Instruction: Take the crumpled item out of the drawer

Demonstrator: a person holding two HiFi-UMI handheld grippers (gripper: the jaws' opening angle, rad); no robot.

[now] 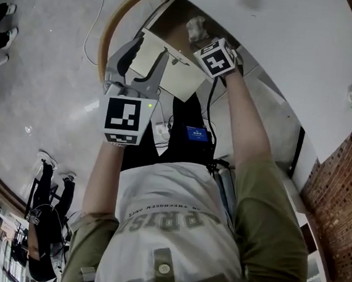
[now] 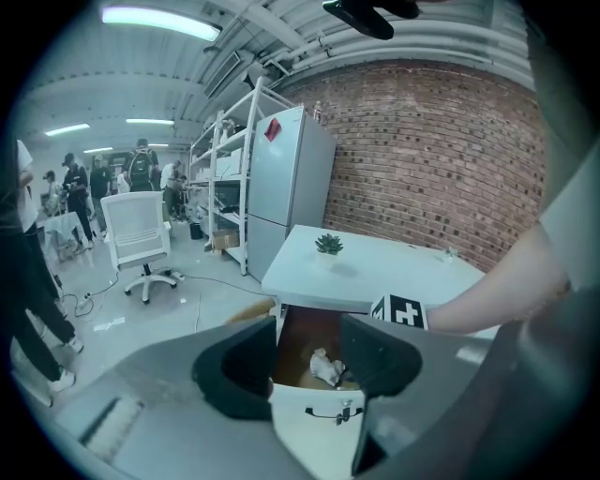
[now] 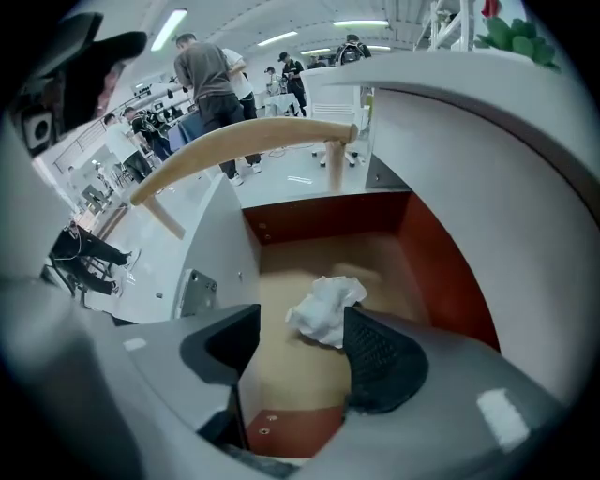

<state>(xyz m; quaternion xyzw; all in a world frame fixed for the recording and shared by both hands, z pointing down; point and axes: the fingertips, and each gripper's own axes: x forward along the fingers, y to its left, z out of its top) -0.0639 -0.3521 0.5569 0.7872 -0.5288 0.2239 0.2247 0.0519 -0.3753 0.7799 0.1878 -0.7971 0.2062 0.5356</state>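
On the person's pale grey T-shirt [image 1: 174, 224], toward six o'clock, large letters seen upside down seem to read "PRIS". The smaller line beside them is too blurred to read.

head looks down — gripper views share drawer [image 3: 319, 220]

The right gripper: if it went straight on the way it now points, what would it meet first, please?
Probably the crumpled paper, lying in the open drawer just ahead of the right gripper and its open tongs, though depth is unclear.
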